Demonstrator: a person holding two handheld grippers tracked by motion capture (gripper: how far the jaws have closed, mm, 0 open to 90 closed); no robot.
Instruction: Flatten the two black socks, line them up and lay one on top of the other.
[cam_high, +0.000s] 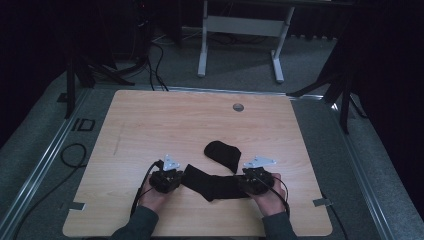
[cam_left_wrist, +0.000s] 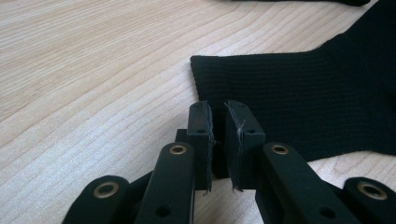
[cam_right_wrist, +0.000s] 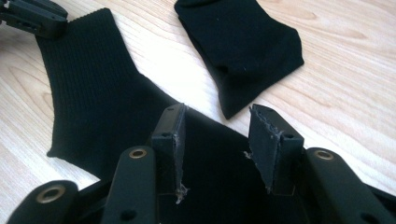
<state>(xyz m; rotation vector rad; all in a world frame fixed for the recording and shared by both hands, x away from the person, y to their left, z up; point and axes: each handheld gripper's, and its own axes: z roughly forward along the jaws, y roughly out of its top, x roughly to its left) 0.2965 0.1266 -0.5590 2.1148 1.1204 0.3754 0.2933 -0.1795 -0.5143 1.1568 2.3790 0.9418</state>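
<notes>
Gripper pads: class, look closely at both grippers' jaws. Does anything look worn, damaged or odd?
Yes. The pads of the right gripper are frayed, with loose fibres at their edges. The left gripper has a pad scuffed along its edge too. Both socks, stretched and folded, look intact.

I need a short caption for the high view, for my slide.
Two hand-held grippers flank a black sock on a wooden table.
</notes>
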